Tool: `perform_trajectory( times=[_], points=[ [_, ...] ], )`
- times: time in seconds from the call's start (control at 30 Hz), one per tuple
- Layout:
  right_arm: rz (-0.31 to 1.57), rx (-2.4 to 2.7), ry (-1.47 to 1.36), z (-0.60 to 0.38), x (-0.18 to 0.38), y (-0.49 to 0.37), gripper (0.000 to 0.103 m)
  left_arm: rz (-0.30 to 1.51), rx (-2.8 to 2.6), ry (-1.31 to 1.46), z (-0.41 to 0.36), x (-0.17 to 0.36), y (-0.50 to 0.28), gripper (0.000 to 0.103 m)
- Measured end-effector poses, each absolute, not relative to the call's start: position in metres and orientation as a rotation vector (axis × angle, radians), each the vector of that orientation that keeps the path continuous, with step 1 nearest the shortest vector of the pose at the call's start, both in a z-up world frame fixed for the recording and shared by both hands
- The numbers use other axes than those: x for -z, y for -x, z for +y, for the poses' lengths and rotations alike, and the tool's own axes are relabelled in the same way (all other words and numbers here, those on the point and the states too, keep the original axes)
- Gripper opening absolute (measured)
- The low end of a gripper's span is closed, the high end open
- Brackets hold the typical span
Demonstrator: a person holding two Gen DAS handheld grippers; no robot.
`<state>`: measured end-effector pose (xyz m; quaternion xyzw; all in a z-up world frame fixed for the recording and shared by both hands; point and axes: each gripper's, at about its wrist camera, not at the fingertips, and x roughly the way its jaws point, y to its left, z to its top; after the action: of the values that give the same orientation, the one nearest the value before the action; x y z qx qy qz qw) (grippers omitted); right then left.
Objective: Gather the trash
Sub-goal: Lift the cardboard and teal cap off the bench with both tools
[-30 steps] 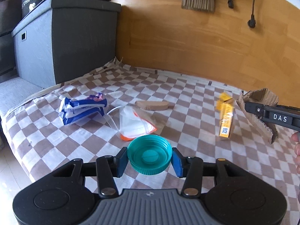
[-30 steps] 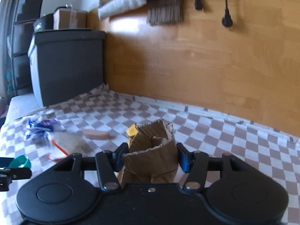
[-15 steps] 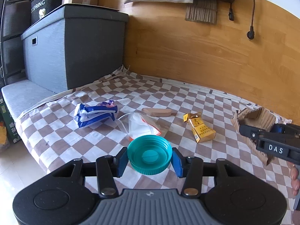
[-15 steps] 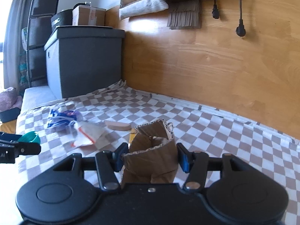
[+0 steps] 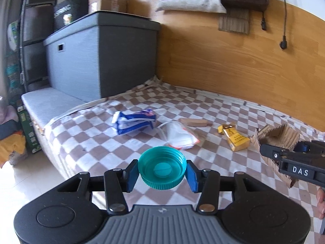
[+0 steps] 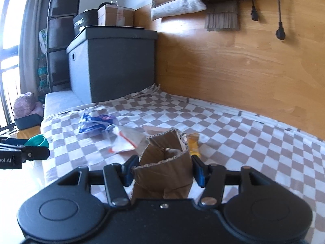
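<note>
Teal bottle cap (image 5: 162, 167) clamped in left hand-held gripper (image 5: 162, 172), cardboard scrap (image 6: 165, 163) in right hand-held gripper (image 6: 165, 169)

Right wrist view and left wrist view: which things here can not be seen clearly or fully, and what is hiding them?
- Yellow carton, right wrist view: mostly hidden behind the held cardboard piece.
- Wooden stick, right wrist view: only its top shows above the cardboard.
- Teal cap, right wrist view: partly covered by the left gripper.
- Yellow carton's print, left wrist view: too small to read.
- Person's hand, left wrist view: cut off by the right edge.
</note>
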<state>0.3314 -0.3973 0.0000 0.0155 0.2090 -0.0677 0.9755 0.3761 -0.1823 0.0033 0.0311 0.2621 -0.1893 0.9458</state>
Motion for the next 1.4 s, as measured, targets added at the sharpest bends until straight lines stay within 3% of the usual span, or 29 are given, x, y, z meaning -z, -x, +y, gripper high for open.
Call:
perform_trajectory(
  times=[0.83, 1.4],
  points=[
    [0.482, -0.108, 0.011, -0.272, 0.014, -0.339, 0.057, 0.536, 0.169, -0.015, -0.052, 0.017, -0.352, 0.05],
    [0.6, -0.245, 0.061, -0.212, 0.052, -0.355, 0.057, 0.629, 0.081, 0.068, 0.014, 0.077, -0.352, 0.05]
  ],
)
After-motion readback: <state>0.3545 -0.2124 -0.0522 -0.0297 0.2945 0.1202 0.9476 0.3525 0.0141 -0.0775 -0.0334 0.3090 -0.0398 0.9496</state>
